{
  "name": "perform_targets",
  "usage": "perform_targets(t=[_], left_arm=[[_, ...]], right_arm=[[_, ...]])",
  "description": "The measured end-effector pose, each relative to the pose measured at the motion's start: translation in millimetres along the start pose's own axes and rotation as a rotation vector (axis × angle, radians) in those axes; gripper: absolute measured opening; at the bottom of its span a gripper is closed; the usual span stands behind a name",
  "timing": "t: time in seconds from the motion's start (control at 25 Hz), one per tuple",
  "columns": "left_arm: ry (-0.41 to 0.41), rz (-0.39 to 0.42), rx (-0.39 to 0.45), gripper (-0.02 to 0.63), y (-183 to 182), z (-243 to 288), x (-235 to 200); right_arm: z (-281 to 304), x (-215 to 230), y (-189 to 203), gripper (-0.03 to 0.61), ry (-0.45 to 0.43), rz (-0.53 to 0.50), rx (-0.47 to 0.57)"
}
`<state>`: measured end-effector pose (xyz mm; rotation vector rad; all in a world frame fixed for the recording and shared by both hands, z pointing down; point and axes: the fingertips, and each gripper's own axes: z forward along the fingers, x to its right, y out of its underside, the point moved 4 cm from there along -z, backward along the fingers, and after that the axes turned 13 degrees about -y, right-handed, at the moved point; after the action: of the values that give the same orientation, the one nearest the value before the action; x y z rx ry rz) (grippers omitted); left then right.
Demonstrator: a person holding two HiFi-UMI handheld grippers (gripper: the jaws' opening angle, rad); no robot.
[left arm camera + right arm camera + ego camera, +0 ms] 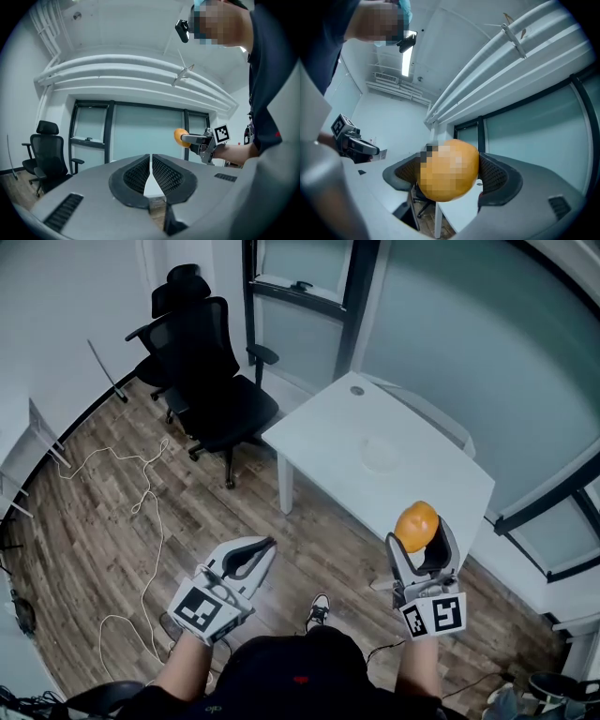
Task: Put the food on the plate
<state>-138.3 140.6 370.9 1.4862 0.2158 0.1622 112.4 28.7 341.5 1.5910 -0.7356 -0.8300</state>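
Head view steeply down, gripper views forward, all sharing chair (pixel 217 390)

You're standing in an office: two black high-backed swivel chairs (pixel 211 381) at eleven o'clock and a plain white rectangular table (pixel 328 442) at one o'clock. Frosted glass partition walls in dark frames (pixel 450 324) rise beyond it, over brown wood-plank flooring (pixel 84 549).

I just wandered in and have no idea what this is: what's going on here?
A person holds a gripper in each hand near a white table. The right gripper is clamped on a round orange piece of food, held up in the air. The left gripper is shut and empty. The plate sits on the table, with the food not yet on it.
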Motion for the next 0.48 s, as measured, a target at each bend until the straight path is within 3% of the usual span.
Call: perform_targets(t=[0.48], left_arm=[[0.007,0.027,-0.027,0.035,-18,181,38]], right_arm=[[34,176,39,0.379,-0.020,0.012,0.004]])
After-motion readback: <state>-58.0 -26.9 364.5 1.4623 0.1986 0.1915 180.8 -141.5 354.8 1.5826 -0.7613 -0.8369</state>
